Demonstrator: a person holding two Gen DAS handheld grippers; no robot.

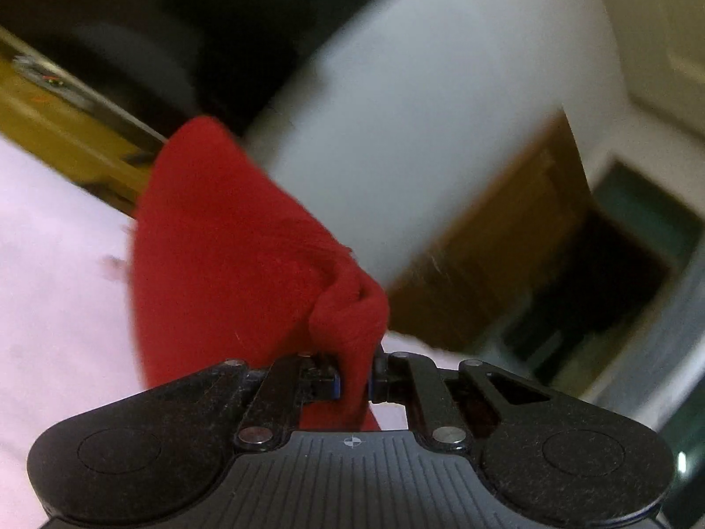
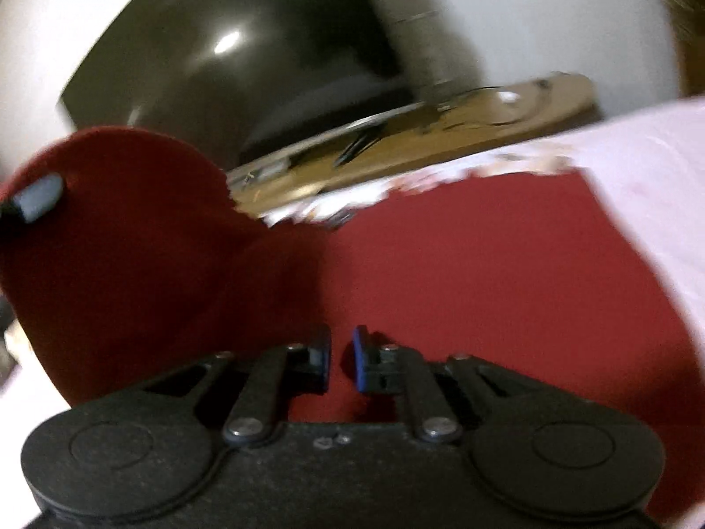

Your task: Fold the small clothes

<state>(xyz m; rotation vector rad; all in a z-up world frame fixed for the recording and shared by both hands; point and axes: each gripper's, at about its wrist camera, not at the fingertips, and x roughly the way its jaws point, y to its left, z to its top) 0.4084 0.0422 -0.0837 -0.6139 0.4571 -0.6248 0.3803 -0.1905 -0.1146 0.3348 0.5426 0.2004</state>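
Left wrist view: the left gripper is clamped on a bunched edge of the red cloth, a twist of fabric squeezed between its blue pads. From that pinch the cloth spreads up and to the left, lifted off the pale pink sheet below it. Behind are a white wall, a wooden shelf and a dark screen, all blurred.

In the right wrist view the right gripper has its jaws nearly together with a narrow gap, low over the cloth, which lies flat on the sheet; red fabric shows in the gap, but whether the pads pinch it I cannot tell. At the left the cloth rises in a curved flap, with a grey-tipped finger of the other gripper at its top edge. A shelf and dark screen stand beyond
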